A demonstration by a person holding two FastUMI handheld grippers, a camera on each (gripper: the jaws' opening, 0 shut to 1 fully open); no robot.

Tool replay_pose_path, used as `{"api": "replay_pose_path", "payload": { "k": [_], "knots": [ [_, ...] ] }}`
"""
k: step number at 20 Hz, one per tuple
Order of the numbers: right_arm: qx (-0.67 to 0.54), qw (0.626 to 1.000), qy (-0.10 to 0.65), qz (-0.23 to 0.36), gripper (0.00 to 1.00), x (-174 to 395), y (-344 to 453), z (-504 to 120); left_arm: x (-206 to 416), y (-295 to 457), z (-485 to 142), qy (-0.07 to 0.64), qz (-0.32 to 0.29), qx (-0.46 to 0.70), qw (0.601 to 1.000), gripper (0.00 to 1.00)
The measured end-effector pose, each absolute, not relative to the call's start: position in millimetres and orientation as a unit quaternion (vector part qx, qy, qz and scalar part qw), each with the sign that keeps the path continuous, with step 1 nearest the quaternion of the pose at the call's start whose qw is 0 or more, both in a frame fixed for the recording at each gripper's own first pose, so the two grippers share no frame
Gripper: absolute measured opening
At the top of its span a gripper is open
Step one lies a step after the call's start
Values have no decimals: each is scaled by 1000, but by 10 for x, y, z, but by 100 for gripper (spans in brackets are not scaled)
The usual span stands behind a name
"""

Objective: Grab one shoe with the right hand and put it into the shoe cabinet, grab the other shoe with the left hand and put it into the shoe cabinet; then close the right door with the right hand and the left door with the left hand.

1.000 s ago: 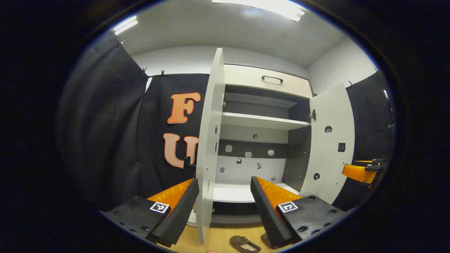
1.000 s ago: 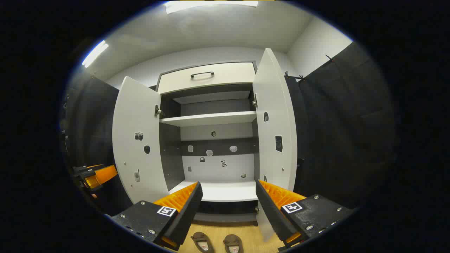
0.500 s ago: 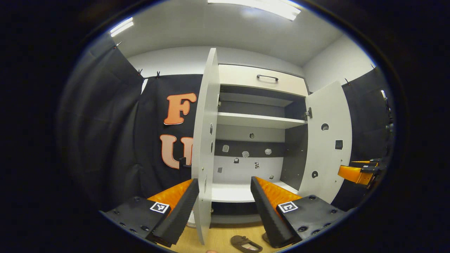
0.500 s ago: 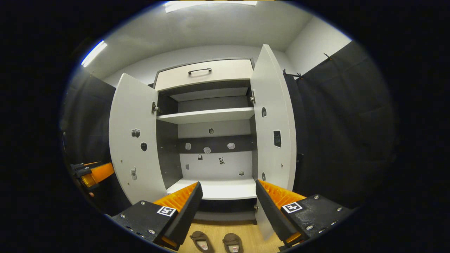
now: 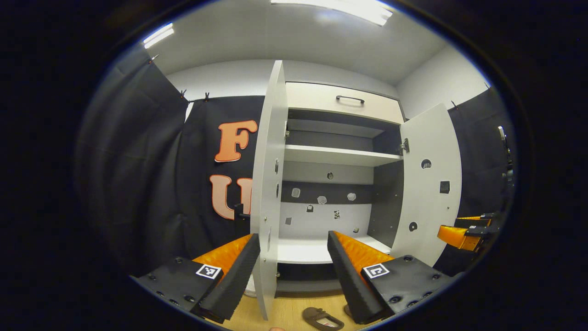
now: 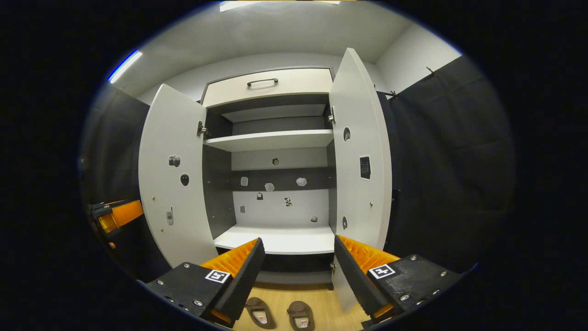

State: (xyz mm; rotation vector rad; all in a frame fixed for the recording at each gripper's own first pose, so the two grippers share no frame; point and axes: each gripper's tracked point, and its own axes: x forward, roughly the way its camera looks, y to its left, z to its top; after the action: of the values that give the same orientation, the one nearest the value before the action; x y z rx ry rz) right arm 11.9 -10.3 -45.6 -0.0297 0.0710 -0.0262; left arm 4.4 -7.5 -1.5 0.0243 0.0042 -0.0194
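Since both shoes are still sitting on the floor right in front of the shoe cabinet, we'd say nothing has gone in yet and the first pickup is what's coming. Everything hinges on where those shoes lie relative to our fingers.

Looking through the right gripper view, the right gripper hangs with its fingers spread wide and nothing between them. The pair sits low, below and slightly beyond the fingertips, just in front of the cabinet's base. The left shoe and the right shoe lie side by side, close but apart, long axes pointing roughly toward the cabinet, and both fall about between our two fingers. So the right side looks best lined up, which fits the task order. We'd guess the move is mostly a drop down with the fingers tipping toward the floor.

From the left gripper view, the left gripper is also wide open and empty, sitting off to the cabinet's left with the left door edge-on right between its fingers. One shoe shows on the floor past that door's bottom, toward the cabinet's middle. The other is mostly hidden behind a finger.

The right door stands open too, and the bottom shelf is bare, so there's room.
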Motion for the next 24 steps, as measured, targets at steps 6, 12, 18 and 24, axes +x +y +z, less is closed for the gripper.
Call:
{"api": "replay_pose_path", "payload": {
  "k": [6, 12, 18, 24],
  "knots": [
    [-4, 993, 115, -17, 94, 222, -194, -1325, 53, -85, -36, 5, -10, 19, 1000, 96],
    [-41, 974, 220, -19, 94, 223, -340, -2599, 104, -68, -130, 14, -4, 24, 1000, 96],
    [-49, 941, 333, -24, 91, 164, -466, -3940, 152, 114, -278, 27, 17, 32, 999, 96],
    [-41, 912, 406, -36, 77, -19, -579, -4862, 144, 279, -434, 45, 40, 40, 997, 95]
  ]
}}
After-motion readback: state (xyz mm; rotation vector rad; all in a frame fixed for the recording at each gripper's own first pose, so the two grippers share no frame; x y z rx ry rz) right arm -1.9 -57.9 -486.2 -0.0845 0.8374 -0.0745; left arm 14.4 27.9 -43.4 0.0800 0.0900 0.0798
